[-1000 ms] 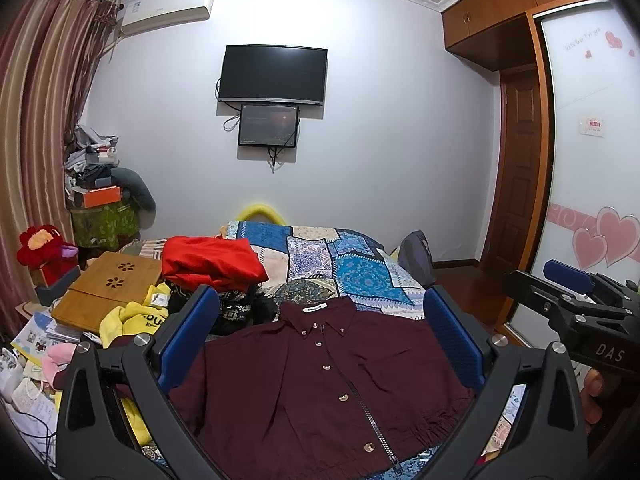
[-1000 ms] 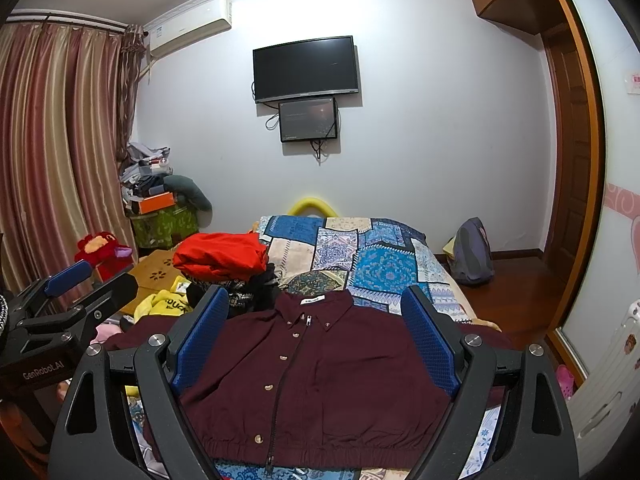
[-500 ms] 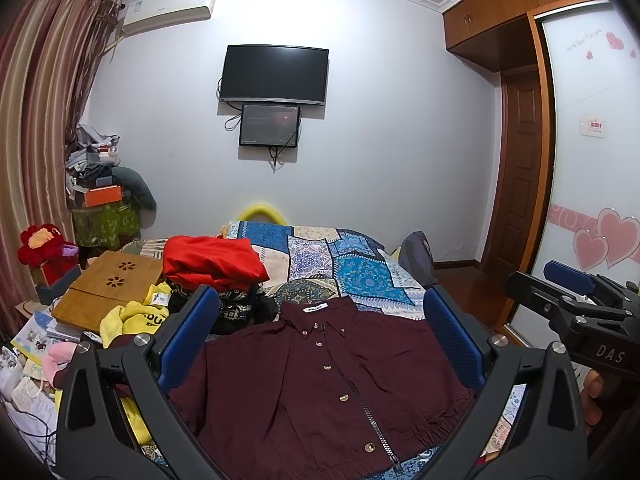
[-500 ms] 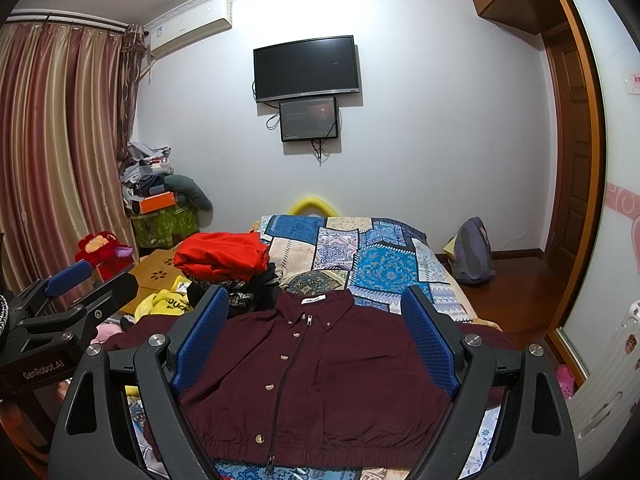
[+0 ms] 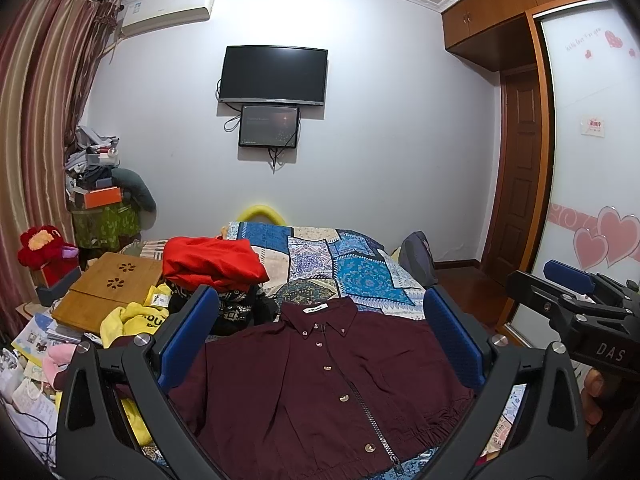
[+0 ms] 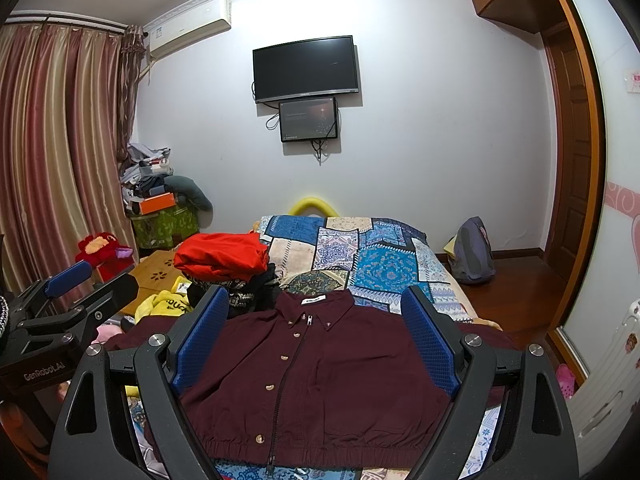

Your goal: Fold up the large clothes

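A dark maroon jacket (image 5: 320,384) with a collar, buttons and a front zipper lies spread flat, front up, on the near end of a bed with a blue patchwork cover (image 5: 352,264). It also shows in the right wrist view (image 6: 320,368). My left gripper (image 5: 320,340) is open and empty, held above the jacket's near part. My right gripper (image 6: 316,336) is open and empty, also above the jacket. Each gripper shows at the edge of the other's view, the right gripper (image 5: 576,312) at the right and the left gripper (image 6: 68,312) at the left.
A folded red garment (image 5: 212,260) sits on a pile of dark clothes (image 5: 236,308) at the bed's left. Yellow clothing (image 5: 132,320), a wooden lap table (image 5: 108,292) and papers lie further left. A backpack (image 6: 472,252) stands on the floor at the right, near the wardrobe.
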Tool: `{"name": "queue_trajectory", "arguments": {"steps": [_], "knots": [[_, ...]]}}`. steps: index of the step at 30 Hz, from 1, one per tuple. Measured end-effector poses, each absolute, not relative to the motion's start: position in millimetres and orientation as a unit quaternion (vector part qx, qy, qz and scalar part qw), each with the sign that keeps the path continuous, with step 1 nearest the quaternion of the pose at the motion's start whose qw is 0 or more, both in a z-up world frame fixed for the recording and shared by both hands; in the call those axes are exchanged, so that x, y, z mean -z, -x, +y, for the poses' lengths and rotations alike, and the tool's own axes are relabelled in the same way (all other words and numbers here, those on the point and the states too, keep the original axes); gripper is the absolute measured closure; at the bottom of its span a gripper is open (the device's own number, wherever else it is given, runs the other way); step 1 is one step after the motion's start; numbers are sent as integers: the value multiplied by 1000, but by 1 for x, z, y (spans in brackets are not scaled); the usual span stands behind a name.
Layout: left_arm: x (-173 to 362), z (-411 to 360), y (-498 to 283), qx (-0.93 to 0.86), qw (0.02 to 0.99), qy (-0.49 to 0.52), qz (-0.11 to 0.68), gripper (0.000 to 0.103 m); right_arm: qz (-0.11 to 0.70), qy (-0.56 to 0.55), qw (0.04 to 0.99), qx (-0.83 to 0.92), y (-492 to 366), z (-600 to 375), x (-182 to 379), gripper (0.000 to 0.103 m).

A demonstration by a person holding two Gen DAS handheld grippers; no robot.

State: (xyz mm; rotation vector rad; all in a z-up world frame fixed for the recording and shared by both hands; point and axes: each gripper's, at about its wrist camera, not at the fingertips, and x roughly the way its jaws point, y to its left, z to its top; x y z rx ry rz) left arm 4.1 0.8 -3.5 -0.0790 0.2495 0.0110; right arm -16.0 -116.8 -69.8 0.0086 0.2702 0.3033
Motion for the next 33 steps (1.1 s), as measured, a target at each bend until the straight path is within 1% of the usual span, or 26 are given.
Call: {"name": "queue_trajectory", "arguments": {"steps": [12, 23, 29, 33], "knots": [[5, -1, -4, -4, 991, 37, 125, 0, 136, -5, 979, -149, 15, -116, 70, 17], [9, 0, -11, -9, 991, 29, 133, 0, 160, -8, 977, -141, -7, -113, 77, 17], [14, 20, -36, -27, 987, 29, 152, 0, 181, -5, 975, -131, -30, -115, 86, 17], [20, 47, -56, -65, 983, 40, 169, 0, 198, -3, 973, -119, -51, -117, 94, 17]]}}
